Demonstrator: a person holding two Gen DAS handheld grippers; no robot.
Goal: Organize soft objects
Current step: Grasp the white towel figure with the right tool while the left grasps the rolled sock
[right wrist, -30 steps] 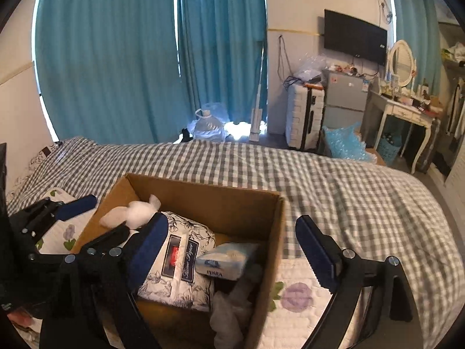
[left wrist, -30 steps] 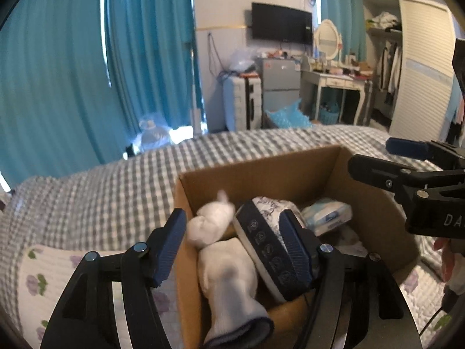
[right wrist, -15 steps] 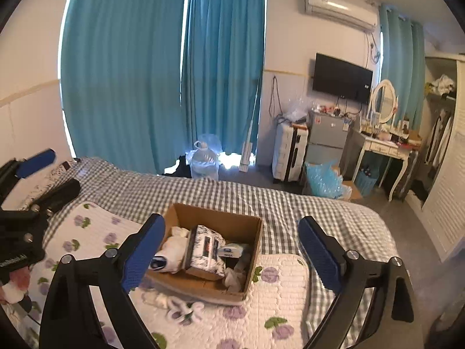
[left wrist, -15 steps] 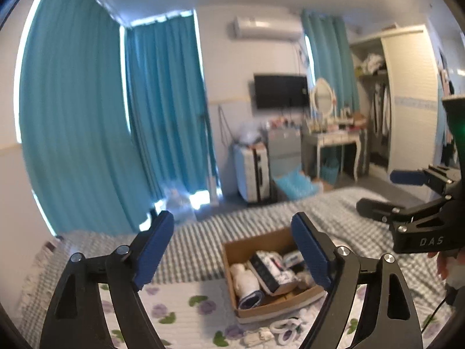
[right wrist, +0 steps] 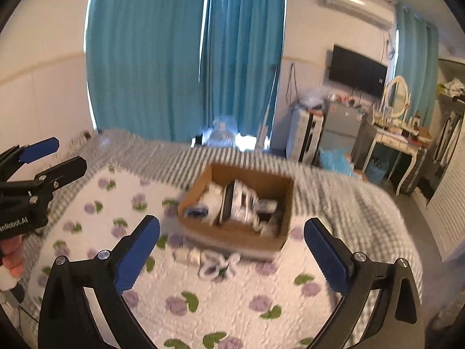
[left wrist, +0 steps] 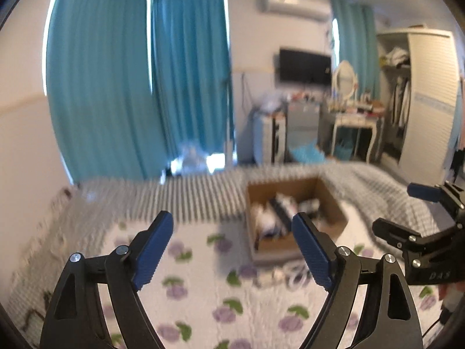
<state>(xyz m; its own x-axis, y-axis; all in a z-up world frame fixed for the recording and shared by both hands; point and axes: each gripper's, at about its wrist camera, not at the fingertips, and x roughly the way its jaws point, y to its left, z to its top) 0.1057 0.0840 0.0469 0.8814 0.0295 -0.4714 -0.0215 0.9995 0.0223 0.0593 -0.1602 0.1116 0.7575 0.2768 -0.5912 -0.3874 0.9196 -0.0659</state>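
Blue-padded, black-framed left gripper [left wrist: 232,250]: jaws spread wide, nothing between them, nothing touched. Blue-padded right gripper [right wrist: 232,251]: likewise spread wide and empty. Both are held above the white quilt with purple flower print [right wrist: 232,299], tilted down toward it; each shows at the edge of the other's view, left at 9 o'clock, right at 3 o'clock.

Open brown cardboard box [right wrist: 279,240] rests on the quilt, at 12 o'clock of the right gripper, 1 o'clock of the left. Long axis roughly 9-to-3 in the right view. Inside: blurred white soft items [right wrist: 213,200] and a dark-edged printed pack [right wrist: 238,199], tilted. Small white looped objects [right wrist: 216,263] lie on the quilt just beside the box's near wall.
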